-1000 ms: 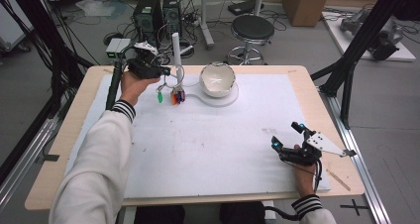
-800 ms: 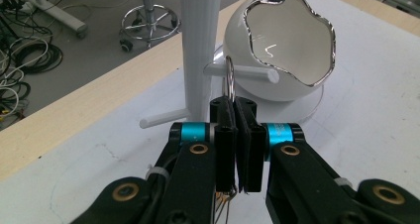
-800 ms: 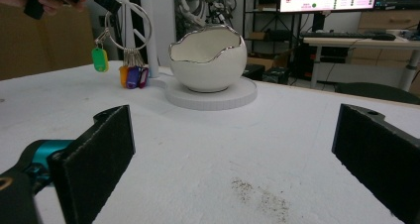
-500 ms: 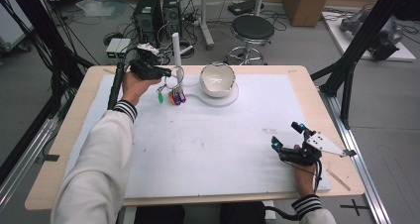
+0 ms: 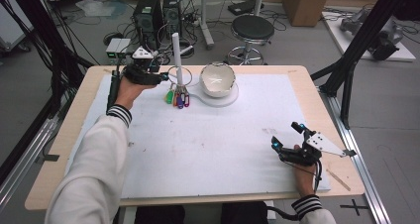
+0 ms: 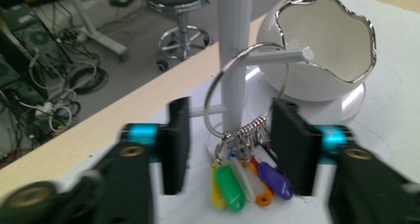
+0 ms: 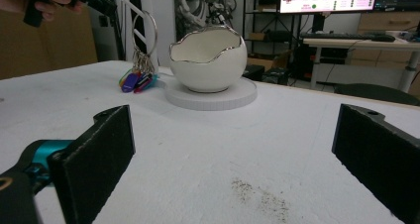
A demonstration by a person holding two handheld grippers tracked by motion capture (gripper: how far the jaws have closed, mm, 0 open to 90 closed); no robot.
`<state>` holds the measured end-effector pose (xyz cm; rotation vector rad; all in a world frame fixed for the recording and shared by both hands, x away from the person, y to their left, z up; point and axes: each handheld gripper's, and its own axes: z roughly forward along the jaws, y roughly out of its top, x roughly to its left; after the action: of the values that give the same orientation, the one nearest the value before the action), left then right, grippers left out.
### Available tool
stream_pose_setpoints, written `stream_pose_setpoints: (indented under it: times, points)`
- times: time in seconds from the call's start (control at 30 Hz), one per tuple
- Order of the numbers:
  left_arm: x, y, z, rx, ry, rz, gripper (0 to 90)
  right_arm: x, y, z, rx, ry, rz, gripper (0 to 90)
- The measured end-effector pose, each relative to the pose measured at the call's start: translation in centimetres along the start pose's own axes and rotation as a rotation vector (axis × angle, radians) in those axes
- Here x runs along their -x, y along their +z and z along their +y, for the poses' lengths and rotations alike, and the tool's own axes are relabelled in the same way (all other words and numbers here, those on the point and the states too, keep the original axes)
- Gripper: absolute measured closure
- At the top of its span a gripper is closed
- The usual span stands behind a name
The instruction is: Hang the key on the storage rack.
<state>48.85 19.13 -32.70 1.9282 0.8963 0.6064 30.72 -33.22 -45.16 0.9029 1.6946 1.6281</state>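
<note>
A metal key ring (image 6: pixel 247 85) with several coloured tags (image 6: pixel 245 182) hangs from a peg (image 6: pixel 277 58) of the white post stand (image 5: pixel 175 55) at the table's far side. My left gripper (image 6: pixel 230 149) faces the stand. Its jaws have just been opening and now stand on either side of the ring's lower part, with neither pad pressing on it. In the high view the left gripper (image 5: pixel 161 77) is just left of the ring (image 5: pixel 177 75) and tags (image 5: pixel 177 97). My right gripper (image 5: pixel 286 135) rests open near the front right of the white mat, with nothing between its jaws.
A white egg-shaped bowl (image 5: pixel 217 79) with a silver rim sits on the stand's round base, right of the post. The white mat (image 5: pixel 208 144) covers most of the wooden table. A stool (image 5: pixel 252 28) and computer cases stand on the floor beyond the far edge.
The left gripper's jaws have parted around the key ring, which stays hanging at the post. The right gripper has not moved.
</note>
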Motion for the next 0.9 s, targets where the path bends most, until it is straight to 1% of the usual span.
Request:
stream_pose_setpoints:
  times: [0.1,0.13,0.17,0.23,0.27,0.33,0.37,0.4,0.43,0.47,0.5,0.57,0.67,0.7,0.73,0.77,0.9]
  points:
    - [-0.3,-0.7,-0.9,0.038,-0.023,-0.029,33.9,0.0,0.0,0.0,0.000,-0.002,0.001,2.4]
    - [-0.4,-0.9,-1.1,0.045,-0.022,-0.036,32.9,0.0,0.0,0.0,0.002,-0.003,0.000,2.4]
    - [-0.4,-1.3,-1.4,0.064,-0.017,-0.042,32.0,0.0,0.0,0.0,0.002,-0.005,0.001,2.4]
    - [-0.4,-1.8,-1.7,0.075,-0.019,-0.050,25.4,0.0,0.0,0.0,0.002,-0.006,-0.001,2.4]
    - [-0.3,-2.3,-2.0,0.092,-0.027,-0.056,23.1,0.0,0.0,0.0,0.003,-0.007,-0.001,2.4]
    - [0.1,-3.0,-2.4,0.103,0.006,-0.056,17.2,0.0,0.0,0.0,0.002,-0.006,-0.001,2.4]
    - [0.4,-3.6,-2.7,0.110,0.033,-0.067,16.9,0.0,0.0,0.0,0.003,-0.007,-0.001,2.4]
    - [0.7,-3.9,-3.0,0.121,0.044,-0.076,15.8,0.0,0.0,0.0,0.002,-0.006,-0.001,2.4]
    - [1.0,-4.3,-3.4,0.133,0.051,-0.078,10.8,0.0,0.0,0.0,0.002,-0.007,-0.001,2.4]
    - [1.2,-4.6,-3.7,0.136,0.057,-0.077,4.0,0.0,0.0,0.0,0.002,-0.008,-0.001,2.4]
    - [1.5,-5.0,-4.1,0.142,0.061,-0.080,2.2,0.0,0.0,0.0,0.002,-0.007,-0.002,2.4]
    - [1.8,-5.9,-5.3,0.141,0.079,-0.086,2.2,0.0,0.0,0.0,0.002,-0.007,-0.003,2.4]
    - [2.0,-7.0,-6.9,0.146,0.072,-0.082,1.7,0.0,0.0,0.0,0.004,-0.011,-0.004,2.4]
    - [2.0,-7.4,-7.4,0.139,0.073,-0.080,1.7,0.0,0.0,0.0,0.004,-0.013,-0.006,2.4]
    - [2.1,-7.7,-8.0,0.136,0.071,-0.075,1.7,-0.1,0.0,0.0,0.003,-0.008,-0.005,2.4]
    - [2.1,-8.2,-8.8,0.141,0.060,-0.073,1.7,-0.1,0.0,0.0,0.005,-0.008,-0.004,2.4]
    - [2.3,-9.5,-11.3,0.179,0.038,-0.054,1.7,-0.1,0.0,0.0,0.007,-0.013,-0.005,2.4]
